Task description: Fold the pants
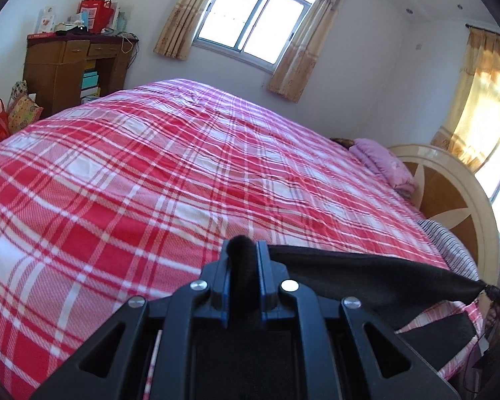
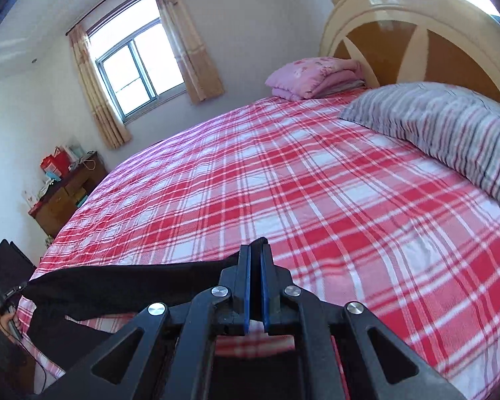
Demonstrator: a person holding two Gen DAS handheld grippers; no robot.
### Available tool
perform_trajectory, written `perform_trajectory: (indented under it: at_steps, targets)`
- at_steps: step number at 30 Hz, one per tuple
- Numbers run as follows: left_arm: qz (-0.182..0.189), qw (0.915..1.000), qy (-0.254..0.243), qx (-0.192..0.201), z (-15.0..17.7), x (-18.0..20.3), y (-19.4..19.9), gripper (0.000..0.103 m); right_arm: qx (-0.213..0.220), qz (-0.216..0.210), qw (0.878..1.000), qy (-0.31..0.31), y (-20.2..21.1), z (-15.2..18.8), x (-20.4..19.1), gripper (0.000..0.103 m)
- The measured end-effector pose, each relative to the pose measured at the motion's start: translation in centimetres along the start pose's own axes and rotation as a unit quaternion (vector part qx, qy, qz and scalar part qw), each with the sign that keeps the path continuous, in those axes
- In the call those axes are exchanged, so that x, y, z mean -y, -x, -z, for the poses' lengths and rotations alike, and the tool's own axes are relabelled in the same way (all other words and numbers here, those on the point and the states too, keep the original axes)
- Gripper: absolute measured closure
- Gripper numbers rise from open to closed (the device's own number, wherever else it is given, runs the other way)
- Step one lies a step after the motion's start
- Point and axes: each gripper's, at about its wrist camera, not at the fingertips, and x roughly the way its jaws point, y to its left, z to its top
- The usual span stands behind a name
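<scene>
Black matte left gripper (image 1: 242, 250) pinches a thick roll of soft black pants (image 1: 366, 276), stretched taut above the red-and-white plaid bed (image 1: 150, 166) to the right gripper (image 2: 256, 250), clamped thin on their edge; no legible writing.

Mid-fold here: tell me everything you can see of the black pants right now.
The black pants look like soft, matte, plain fabric. They hang stretched as a taut band between the two claws above the red plaid bedspread. The left claw is shut on a bunched roll of cloth; the right claw pinches a thinner edge. Below the band, more cloth droops toward the bed's near edge. No waistband, pockets or legs can be told apart.
</scene>
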Motion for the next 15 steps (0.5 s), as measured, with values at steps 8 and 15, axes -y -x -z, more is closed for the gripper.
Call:
perform_trajectory:
  at_steps: [8, 15]
  targets:
    - [0.025, 0.9989, -0.039, 0.005, 3.4, -0.2, 2.9, 0.089, -0.013, 0.013, 1.000, -0.021, 3.0, 3.9, 2.2, 0.098]
    - [0.033, 0.9979, -0.055, -0.002, 5.9, -2.1, 4.2, 0.089, -0.054, 0.039, 0.998, -0.012, 3.7, 6.9, 2.8, 0.098]
